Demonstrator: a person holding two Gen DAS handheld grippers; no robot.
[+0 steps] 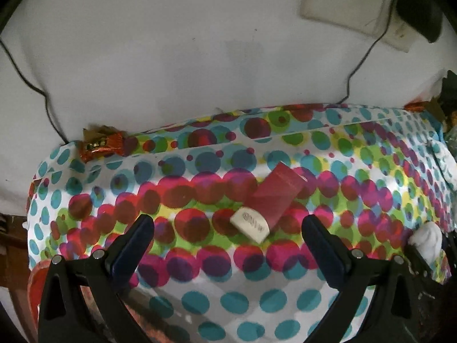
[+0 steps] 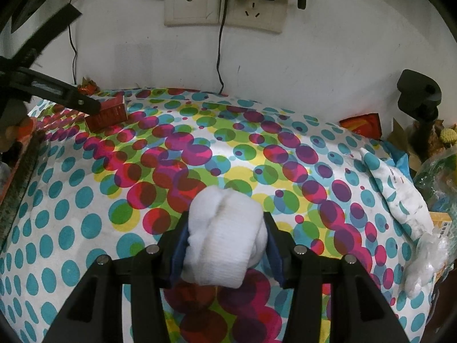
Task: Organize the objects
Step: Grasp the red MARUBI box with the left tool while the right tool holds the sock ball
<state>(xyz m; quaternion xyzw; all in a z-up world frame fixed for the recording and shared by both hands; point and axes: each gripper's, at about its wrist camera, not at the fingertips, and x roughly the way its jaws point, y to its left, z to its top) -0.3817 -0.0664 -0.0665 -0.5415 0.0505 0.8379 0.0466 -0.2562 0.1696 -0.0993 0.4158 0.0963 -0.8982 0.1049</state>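
Rightward, hand-held gripper (image 2: 225, 243) pinching white sock (image 2: 225, 228); left hand-held gripper (image 1: 228, 228) spread above eraser (image 1: 251, 224)

A red rectangular box (image 1: 275, 193) lies on its side on the dotted cloth (image 1: 200, 177), tilted at a slant, one short end raised toward the wall. A small off-white eraser (image 1: 251, 225) with one rounded edge and stamped lettering lies touching the box's near lower corner, also askew. A rolled white sock (image 2: 225, 228), soft and ribbed, with a crease down its top, sits well apart from the box, across the cloth from it, clamped on both sides and lifted just above the cloth.
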